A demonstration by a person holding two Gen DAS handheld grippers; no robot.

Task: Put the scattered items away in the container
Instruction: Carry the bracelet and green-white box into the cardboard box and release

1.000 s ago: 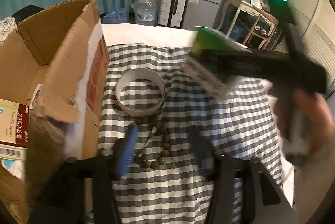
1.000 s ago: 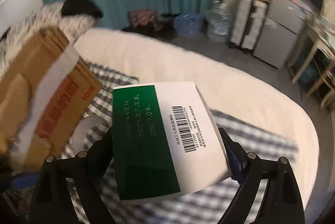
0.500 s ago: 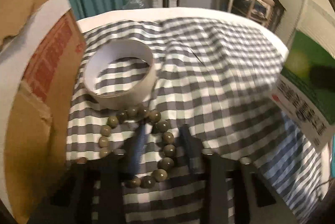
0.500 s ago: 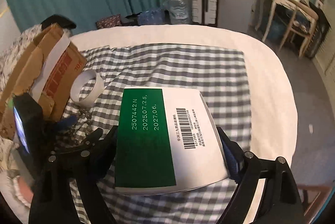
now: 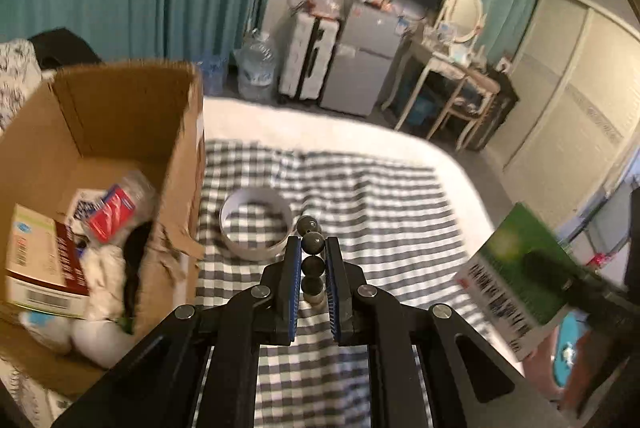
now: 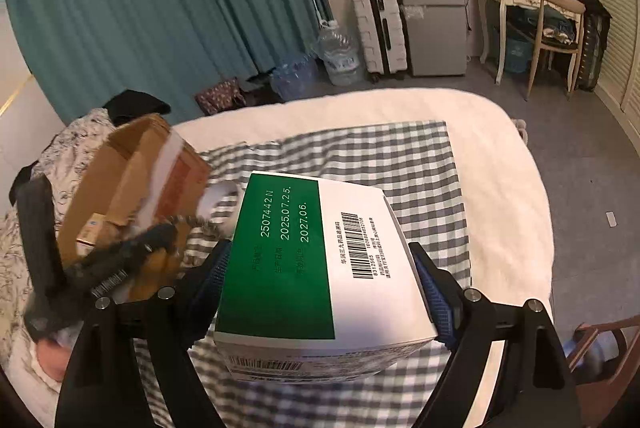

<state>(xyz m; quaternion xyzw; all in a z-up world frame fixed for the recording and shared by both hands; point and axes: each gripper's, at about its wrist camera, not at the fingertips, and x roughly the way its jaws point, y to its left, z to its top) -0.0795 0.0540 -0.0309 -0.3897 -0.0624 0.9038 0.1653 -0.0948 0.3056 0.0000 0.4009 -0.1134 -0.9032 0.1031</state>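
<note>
My left gripper (image 5: 313, 248) is shut on a dark bead bracelet (image 5: 312, 265) and holds it up above the checked cloth, right of the open cardboard box (image 5: 120, 116). A white tape roll (image 5: 256, 228) lies on the cloth just beyond. My right gripper (image 6: 320, 268) is shut on a green and white medicine box (image 6: 320, 268), held above the cloth; the box also shows at the right of the left wrist view (image 5: 516, 280). In the right wrist view the left gripper (image 6: 132, 248) with the beads hangs by the cardboard box (image 6: 132, 172).
The cardboard box holds a carton (image 5: 36, 268), a plastic bottle (image 5: 116, 204) and white items. The checked cloth (image 5: 380, 196) covers a white bed (image 6: 500, 156). Beyond are teal curtains, a water jug (image 6: 340, 56), suitcase, fridge and a desk with chair (image 6: 548, 28).
My left gripper has shut on the bead bracelet and lifted it off the cloth, turning toward the box opening. My right gripper still holds the medicine box, slightly higher.
</note>
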